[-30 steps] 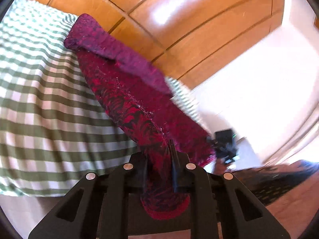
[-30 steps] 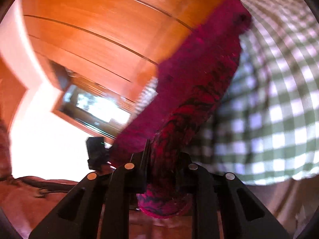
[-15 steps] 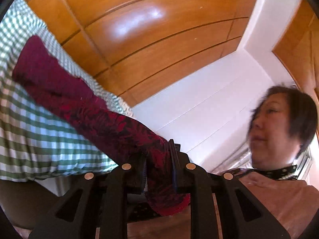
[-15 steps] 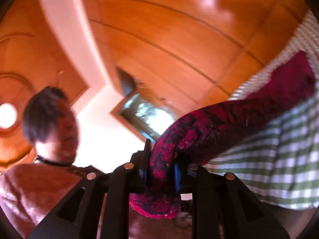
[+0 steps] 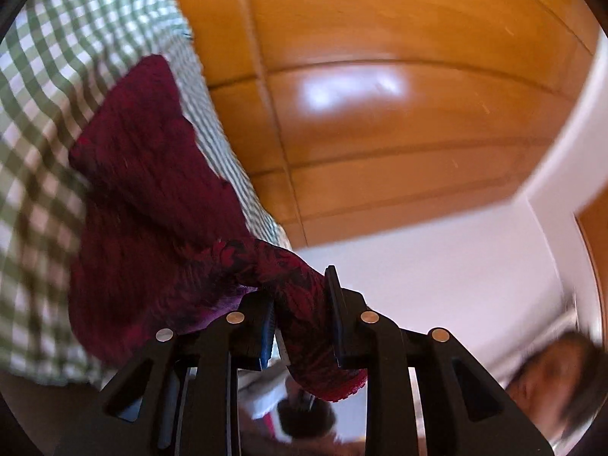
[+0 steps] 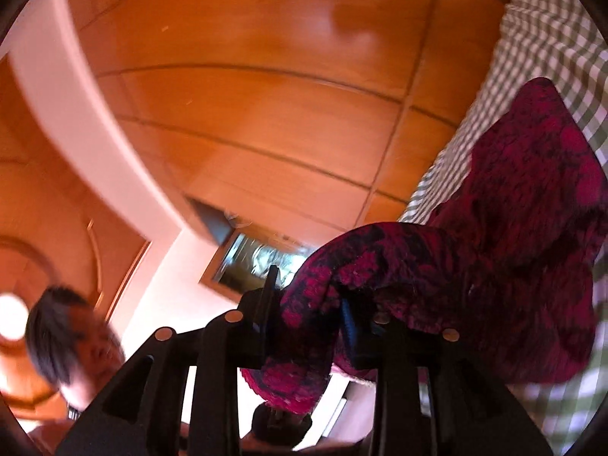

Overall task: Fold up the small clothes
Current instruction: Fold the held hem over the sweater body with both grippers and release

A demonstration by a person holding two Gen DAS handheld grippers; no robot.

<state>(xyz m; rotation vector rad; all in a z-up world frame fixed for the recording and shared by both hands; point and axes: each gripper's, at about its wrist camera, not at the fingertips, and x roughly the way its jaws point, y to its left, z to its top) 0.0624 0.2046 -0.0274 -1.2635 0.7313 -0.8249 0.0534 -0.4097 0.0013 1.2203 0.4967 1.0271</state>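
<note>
A dark red patterned knit garment (image 5: 152, 190) lies partly on the green-and-white checked cloth (image 5: 38, 114) and runs down into my left gripper (image 5: 300, 288). Its jaws are opening, with a bunched edge of the garment still between them and touching the pads. In the right wrist view the same garment (image 6: 532, 228) drapes from the checked cloth (image 6: 551, 19) into my right gripper (image 6: 307, 288). That gripper's jaws are also opening, and the fabric fills the gap between them. A hem end hangs below each gripper.
A glossy wooden panelled wall (image 5: 380, 114) fills the background, with a white wall (image 5: 456, 285) beside it. A person's head (image 6: 64, 342) shows blurred at the lower left of the right wrist view. A framed dark picture (image 6: 258, 262) hangs on the wall.
Both views have swung and rolled as the grippers moved. The garment now hangs slacker and wider beside each gripper. The gap between each pair of fingers looks wider.
</note>
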